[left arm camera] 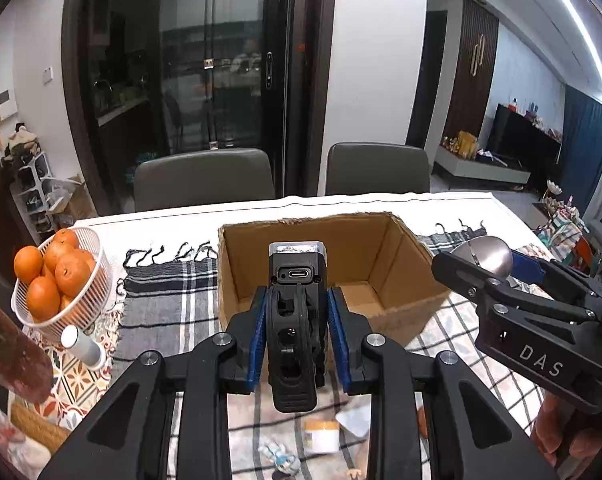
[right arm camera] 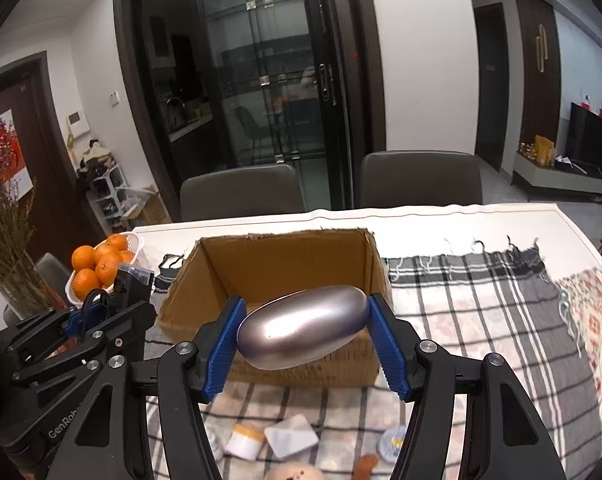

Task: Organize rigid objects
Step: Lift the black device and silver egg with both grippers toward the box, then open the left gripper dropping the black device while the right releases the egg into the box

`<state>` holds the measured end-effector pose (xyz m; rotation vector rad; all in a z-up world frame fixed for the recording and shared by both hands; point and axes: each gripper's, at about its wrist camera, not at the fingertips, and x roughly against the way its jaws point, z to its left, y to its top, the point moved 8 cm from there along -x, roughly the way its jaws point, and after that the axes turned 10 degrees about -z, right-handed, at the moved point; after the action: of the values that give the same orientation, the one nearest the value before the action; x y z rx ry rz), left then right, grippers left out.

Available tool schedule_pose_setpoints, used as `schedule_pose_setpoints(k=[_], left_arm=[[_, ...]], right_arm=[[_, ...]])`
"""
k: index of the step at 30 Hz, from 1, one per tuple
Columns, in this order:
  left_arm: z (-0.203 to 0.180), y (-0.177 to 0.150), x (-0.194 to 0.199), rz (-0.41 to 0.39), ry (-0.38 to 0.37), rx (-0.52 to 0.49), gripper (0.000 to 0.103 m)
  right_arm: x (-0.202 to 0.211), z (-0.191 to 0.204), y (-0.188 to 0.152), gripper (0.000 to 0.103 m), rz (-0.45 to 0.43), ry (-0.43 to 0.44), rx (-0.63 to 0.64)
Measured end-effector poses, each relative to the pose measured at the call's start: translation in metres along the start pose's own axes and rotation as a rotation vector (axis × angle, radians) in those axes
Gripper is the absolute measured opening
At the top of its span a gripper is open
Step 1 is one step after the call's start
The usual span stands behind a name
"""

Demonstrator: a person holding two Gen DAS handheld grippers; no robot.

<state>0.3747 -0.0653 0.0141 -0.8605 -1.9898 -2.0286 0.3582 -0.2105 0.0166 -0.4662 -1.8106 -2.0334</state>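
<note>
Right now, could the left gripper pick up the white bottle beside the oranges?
Probably not: the left gripper is already shut on a black device, so it cannot take the white bottle.

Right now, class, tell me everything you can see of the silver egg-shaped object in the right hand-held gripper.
The silver egg-shaped object is smooth, glossy and metallic-looking, with a faint pinkish sheen and one tiny dark speck. It lies tilted, its right end higher, clamped end to end between the blue ribbed pads of the right hand-held gripper, held above the near wall of the open cardboard box.
</note>
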Motion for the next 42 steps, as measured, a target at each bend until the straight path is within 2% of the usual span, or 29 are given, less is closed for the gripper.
schedule_pose_setpoints(k=[6,10,17,22,29,32,35,38,42], left_arm=[[0.007,0.020,-0.025,0.037,0.010,-0.001,0.029],[0.009,0.027,-0.045,0.090,0.006,0.007,0.029],[0.014,0.009,-0.086,0.250,0.004,0.026,0.029],[0.014,-0.002,-0.098,0.287,0.018,0.004,0.029],[0.016,-0.009,-0.105,0.309,0.031,0.015,0.029],[0.018,-0.007,-0.102,0.300,0.036,0.014,0.035],[0.021,-0.005,-0.096,0.287,0.057,0.014,0.035],[0.023,-0.003,-0.083,0.261,0.062,0.032,0.039],[0.023,0.000,-0.061,0.214,0.069,0.037,0.043]], right_arm=[[-0.037,-0.005,0.011,0.063,0.090,0.000,0.006],[-0.062,-0.011,0.011,0.063,0.180,0.004,0.000],[-0.099,-0.023,-0.003,0.063,0.344,-0.001,-0.008],[-0.113,-0.024,-0.016,0.063,0.403,-0.011,0.022],[-0.118,-0.024,-0.032,0.063,0.447,-0.005,0.010],[-0.120,-0.025,-0.035,0.064,0.460,-0.007,0.001],[-0.117,-0.027,-0.032,0.066,0.437,-0.015,-0.008],[-0.109,-0.027,-0.027,0.066,0.406,-0.027,-0.012],[-0.085,-0.023,-0.014,0.066,0.314,-0.051,-0.008]])
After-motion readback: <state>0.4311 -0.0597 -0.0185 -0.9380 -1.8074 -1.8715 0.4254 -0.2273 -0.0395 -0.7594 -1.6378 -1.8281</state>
